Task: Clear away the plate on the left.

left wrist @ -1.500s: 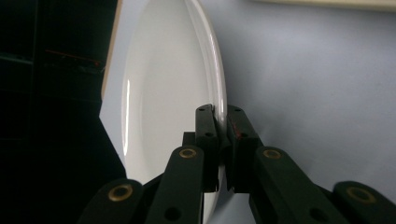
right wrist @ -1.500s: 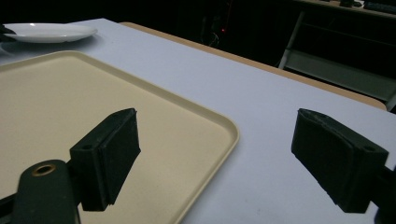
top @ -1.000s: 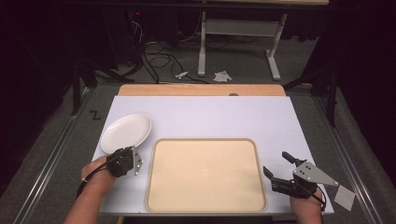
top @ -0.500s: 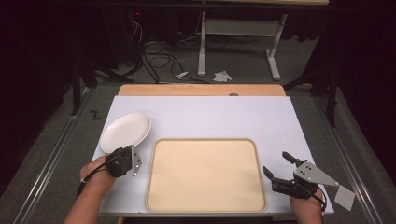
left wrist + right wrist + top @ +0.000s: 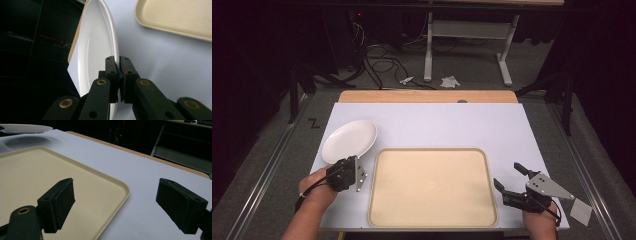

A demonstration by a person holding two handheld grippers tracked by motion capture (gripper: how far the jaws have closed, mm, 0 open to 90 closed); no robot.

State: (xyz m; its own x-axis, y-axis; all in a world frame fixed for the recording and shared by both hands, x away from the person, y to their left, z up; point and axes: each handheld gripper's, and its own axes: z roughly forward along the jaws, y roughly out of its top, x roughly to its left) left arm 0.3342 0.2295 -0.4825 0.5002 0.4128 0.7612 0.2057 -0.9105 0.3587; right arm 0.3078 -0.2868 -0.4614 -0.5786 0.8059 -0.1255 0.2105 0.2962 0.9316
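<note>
A white plate is at the table's left, held by its near rim. My left gripper is shut on that rim. In the left gripper view the two jaws pinch the thin edge of the plate, which stands on edge in that picture. In the right gripper view the plate hovers above its shadow on the table. A beige tray lies empty in the middle front. To its right my right gripper is open with nothing between its jaws, beside the tray's corner.
The white table top has a wooden strip along its far edge. Beyond it, on the dark floor, are cables and a desk frame. A paper scrap lies off the table's front right corner.
The plate in the left gripper has edged slightly to the right. The right gripper has kept still.
</note>
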